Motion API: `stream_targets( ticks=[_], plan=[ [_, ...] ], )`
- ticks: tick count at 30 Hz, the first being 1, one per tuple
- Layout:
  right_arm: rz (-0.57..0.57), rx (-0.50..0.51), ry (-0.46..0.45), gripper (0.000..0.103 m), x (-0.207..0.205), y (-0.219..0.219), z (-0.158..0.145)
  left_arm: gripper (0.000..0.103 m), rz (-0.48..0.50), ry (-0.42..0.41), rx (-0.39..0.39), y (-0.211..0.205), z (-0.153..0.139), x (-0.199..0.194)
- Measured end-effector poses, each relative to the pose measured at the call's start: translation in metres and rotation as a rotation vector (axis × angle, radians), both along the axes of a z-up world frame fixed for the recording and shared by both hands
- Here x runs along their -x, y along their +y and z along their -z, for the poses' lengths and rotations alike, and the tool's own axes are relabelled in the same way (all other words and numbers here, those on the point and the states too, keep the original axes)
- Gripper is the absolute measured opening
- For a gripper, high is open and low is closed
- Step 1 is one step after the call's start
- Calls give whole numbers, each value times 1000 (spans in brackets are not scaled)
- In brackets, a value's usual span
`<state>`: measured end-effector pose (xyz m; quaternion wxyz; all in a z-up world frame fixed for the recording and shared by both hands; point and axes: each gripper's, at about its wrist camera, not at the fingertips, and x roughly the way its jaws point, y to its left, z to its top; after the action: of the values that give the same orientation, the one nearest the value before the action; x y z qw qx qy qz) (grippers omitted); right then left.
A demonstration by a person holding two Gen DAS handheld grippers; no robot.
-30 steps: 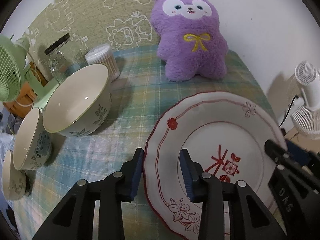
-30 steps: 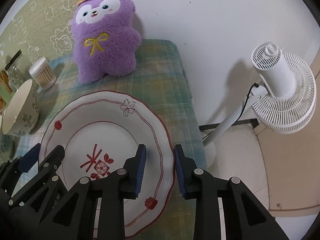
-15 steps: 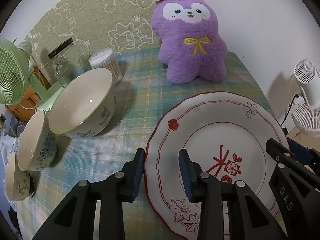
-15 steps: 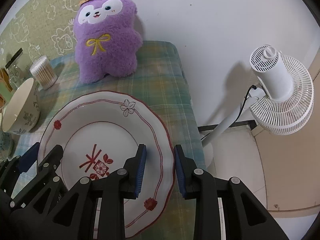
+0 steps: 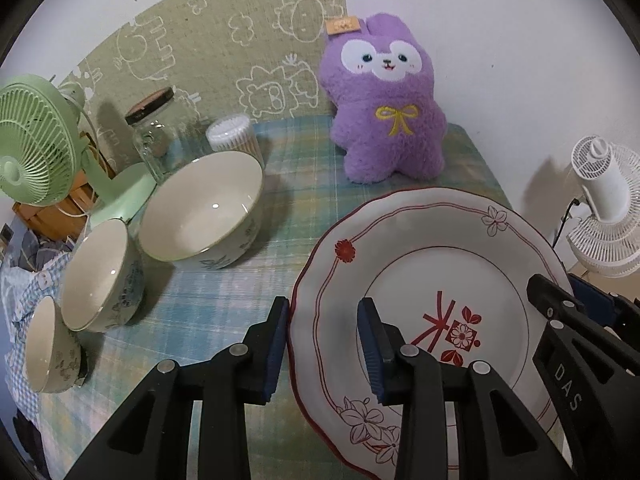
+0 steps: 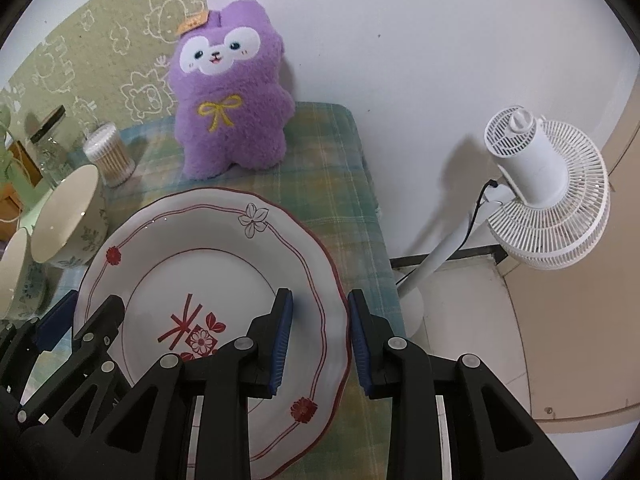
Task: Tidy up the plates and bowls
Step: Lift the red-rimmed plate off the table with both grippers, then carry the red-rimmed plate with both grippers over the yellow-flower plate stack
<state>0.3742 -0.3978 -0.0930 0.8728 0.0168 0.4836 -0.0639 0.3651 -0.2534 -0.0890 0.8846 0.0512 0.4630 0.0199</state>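
Both claws, left [image 5: 323, 344] "DAS"-marked right [image 6: 319, 338], agape astride plate [image 6: 224, 264] rims.

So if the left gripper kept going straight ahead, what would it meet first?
Probably the plate: its left rim already sits between the open fingers. Beyond that, the purple plush toy, though depth is unclear.

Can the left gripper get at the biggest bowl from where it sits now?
Probably yes: the left gripper is open astride the plate rim, holding nothing, and bare tablecloth lies between it and the biggest bowl.
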Motion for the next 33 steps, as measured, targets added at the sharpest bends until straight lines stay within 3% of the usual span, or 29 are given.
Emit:
stream_targets(
  ticks=[20,33],
  plan=[
    [62,9,-38,32,77,24,-41,34,71,-51,24,21,-38,71],
    [117,19,-33,32,153,39,-40,34,127,-49,30,29,-33,136]
  ],
)
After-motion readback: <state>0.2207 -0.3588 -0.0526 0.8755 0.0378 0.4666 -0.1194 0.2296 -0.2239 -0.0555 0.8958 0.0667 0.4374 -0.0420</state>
